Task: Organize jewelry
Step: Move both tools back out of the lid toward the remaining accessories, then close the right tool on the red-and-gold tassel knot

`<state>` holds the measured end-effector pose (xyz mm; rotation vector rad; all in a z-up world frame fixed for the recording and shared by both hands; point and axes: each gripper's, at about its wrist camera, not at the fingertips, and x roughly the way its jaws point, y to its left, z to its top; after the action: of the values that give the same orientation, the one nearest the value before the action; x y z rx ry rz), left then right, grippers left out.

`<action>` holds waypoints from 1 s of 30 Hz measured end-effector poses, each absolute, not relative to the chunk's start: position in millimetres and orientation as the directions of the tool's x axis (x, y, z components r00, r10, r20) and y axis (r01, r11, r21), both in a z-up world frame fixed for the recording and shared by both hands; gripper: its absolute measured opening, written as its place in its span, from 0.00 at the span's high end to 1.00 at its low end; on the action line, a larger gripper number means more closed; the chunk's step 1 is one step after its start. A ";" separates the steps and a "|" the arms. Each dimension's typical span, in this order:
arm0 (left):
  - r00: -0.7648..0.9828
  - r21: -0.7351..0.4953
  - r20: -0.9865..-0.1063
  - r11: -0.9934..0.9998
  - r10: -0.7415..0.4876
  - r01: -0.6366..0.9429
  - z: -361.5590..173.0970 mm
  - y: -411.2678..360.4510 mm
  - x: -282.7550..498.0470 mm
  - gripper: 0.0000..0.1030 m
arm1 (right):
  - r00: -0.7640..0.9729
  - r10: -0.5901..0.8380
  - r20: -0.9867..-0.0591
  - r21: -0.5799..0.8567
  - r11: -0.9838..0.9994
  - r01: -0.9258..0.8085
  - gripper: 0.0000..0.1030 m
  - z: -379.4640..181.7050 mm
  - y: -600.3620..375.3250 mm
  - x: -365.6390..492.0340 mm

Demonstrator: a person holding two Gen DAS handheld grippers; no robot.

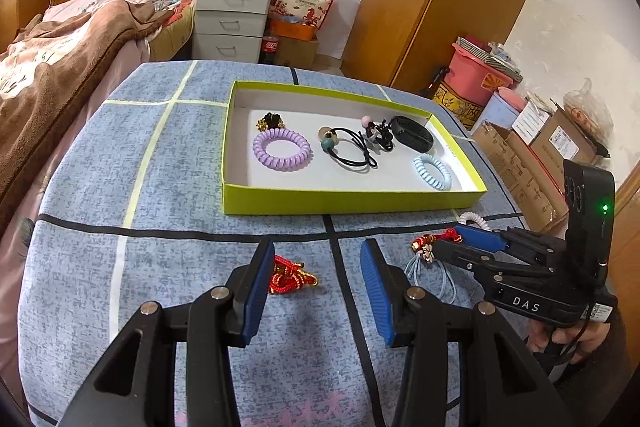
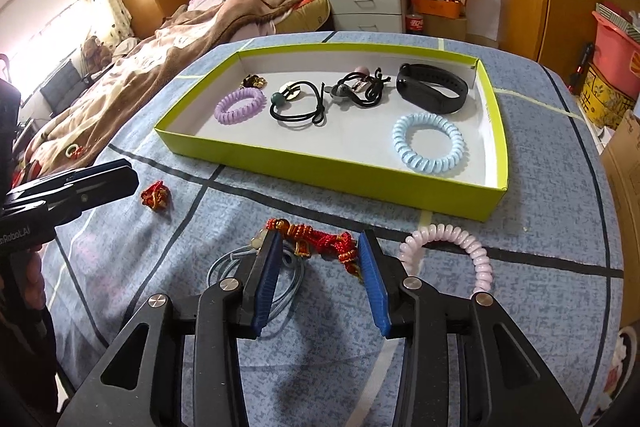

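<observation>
My left gripper [image 1: 318,251] hangs open low over the blue quilt. A small red knotted cord [image 1: 294,277] lies between its jaws, close to the left pad and untouched. My right gripper [image 2: 320,243] is open too, its jaws straddling a longer red cord bracelet [image 2: 316,241] with gold beads, and the pads do not press on it. A pale blue string loop [image 2: 224,263] lies under its left finger and a pink coil hair tie [image 2: 448,239] sits just to its right. The green-rimmed tray [image 2: 320,167] holds a purple coil [image 2: 239,105], a light blue coil [image 2: 428,143], a black wristband [image 2: 432,87] and black hair ties [image 2: 298,107].
The quilted surface drops away at its edges. A bed with a brown blanket [image 1: 60,67] lies to the left, and a white drawer unit [image 1: 230,21] stands beyond the tray. Cardboard boxes [image 1: 532,163] and a pink bin [image 1: 476,75] crowd the floor on the right. A hand [image 1: 560,339] holds the right gripper.
</observation>
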<state>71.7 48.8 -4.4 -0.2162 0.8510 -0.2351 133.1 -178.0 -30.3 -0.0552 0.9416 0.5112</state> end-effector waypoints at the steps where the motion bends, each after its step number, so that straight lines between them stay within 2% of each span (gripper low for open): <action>1: 0.635 -0.284 -0.714 0.951 -0.294 0.121 -5.0 48.4 72.0 0.55 | 0.480 0.395 -0.784 0.174 0.881 -0.440 0.61 -30.2 -178.7 132.9; 4: 0.632 -0.283 -0.717 0.951 -0.294 0.120 -6.9 47.6 72.3 0.55 | 0.483 0.388 -0.785 0.172 0.885 -0.432 0.69 -30.8 -180.0 133.0; 6: 0.629 -0.286 -0.720 0.951 -0.294 0.119 -8.2 47.5 72.6 0.55 | 0.484 0.383 -0.787 0.168 0.887 -0.430 0.79 -31.6 -180.2 133.5; 9: 0.626 -0.284 -0.722 0.952 -0.293 0.118 -9.1 46.3 73.0 0.55 | 0.483 0.388 -0.785 0.176 0.887 -0.426 0.84 -31.5 -182.0 133.7; 19: 0.620 -0.283 -0.725 0.951 -0.299 0.128 -9.4 40.7 71.7 0.55 | 0.518 0.398 -0.757 0.189 0.893 -0.409 0.85 -23.1 -189.2 130.4; 30: 0.556 -0.281 -0.739 0.925 -0.379 0.257 -19.5 -2.5 76.3 0.55 | 0.593 0.404 -0.696 0.241 0.910 -0.336 0.85 -2.5 -212.7 127.8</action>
<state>76.3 -2.5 -19.5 -0.1469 0.9067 -0.3770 127.8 -212.7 -2.5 0.0874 0.8308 0.4307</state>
